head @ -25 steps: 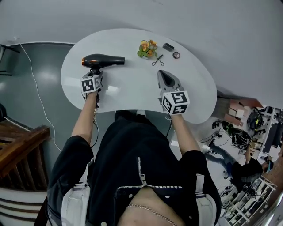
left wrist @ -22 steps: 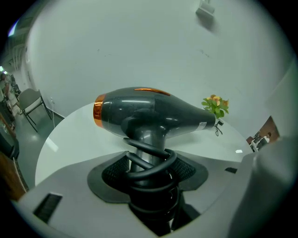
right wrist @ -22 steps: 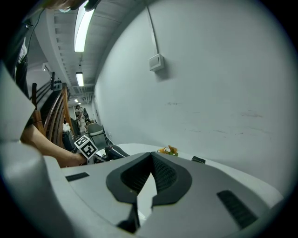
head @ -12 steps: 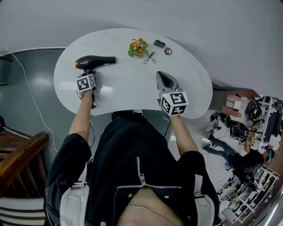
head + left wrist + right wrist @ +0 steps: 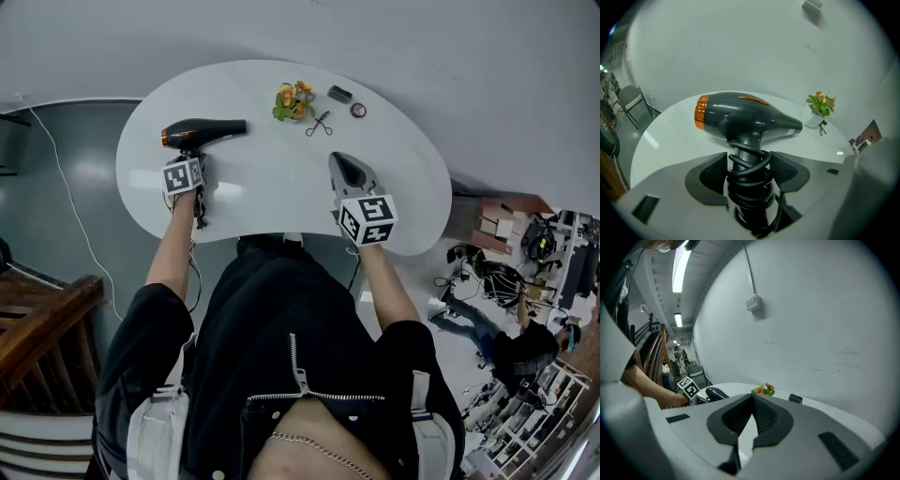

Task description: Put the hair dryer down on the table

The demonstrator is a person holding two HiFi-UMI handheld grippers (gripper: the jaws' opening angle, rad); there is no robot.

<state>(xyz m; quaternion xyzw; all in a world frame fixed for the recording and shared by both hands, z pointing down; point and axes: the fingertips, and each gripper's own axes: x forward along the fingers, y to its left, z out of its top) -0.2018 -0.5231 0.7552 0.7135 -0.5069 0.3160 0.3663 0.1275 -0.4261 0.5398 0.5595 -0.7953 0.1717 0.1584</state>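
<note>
A black hair dryer (image 5: 202, 131) with an orange rear ring lies across the left part of the white table (image 5: 272, 183), nozzle pointing right. My left gripper (image 5: 192, 159) is shut on its handle, which has the black cord coiled around it. In the left gripper view the handle and coil (image 5: 749, 168) fill the gap between both pads, with the dryer body (image 5: 740, 119) just beyond. I cannot tell whether the body touches the tabletop. My right gripper (image 5: 339, 164) hovers over the table's middle right, shut and empty, with its jaws (image 5: 752, 401) meeting at the tips.
At the table's far edge stand a small potted plant (image 5: 292, 101), a black scissor-like tool (image 5: 319, 123), a small dark box (image 5: 339, 93) and a round item (image 5: 357, 110). A white cable (image 5: 56, 169) runs over the floor at the left. A wooden rail (image 5: 42, 319) is near left.
The head camera has shifted a little, so the table sits further left in the picture. Both grippers and the dryer keep their places relative to the table.
</note>
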